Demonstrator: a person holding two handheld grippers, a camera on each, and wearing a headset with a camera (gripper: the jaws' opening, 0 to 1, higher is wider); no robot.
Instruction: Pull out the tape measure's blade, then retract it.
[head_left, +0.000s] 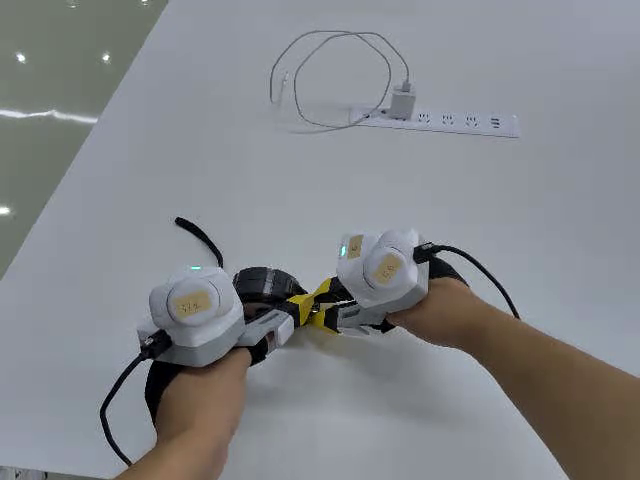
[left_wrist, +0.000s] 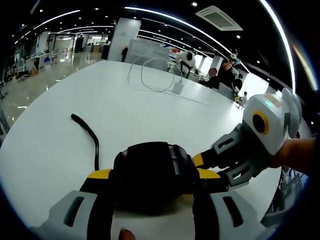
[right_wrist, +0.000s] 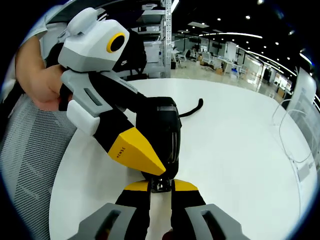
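The black tape measure (head_left: 262, 283) lies on the white table (head_left: 300, 190) between both grippers. My left gripper (left_wrist: 152, 177) is shut on its case (left_wrist: 150, 162), one yellow-tipped finger on each side. My right gripper (right_wrist: 161, 188) faces it from the other side and is shut on the blade's end hook (right_wrist: 160, 185), right at the case mouth, with almost no blade showing. In the head view the left gripper (head_left: 283, 308) and right gripper (head_left: 322, 312) meet tip to tip. The case's black wrist strap (head_left: 200, 238) trails away on the table.
A white power strip (head_left: 450, 122) with a plugged-in charger and a looped white cable (head_left: 330, 75) lies far across the table. The table's left edge (head_left: 85, 165) drops to a shiny floor. People stand in the distance (left_wrist: 225, 72).
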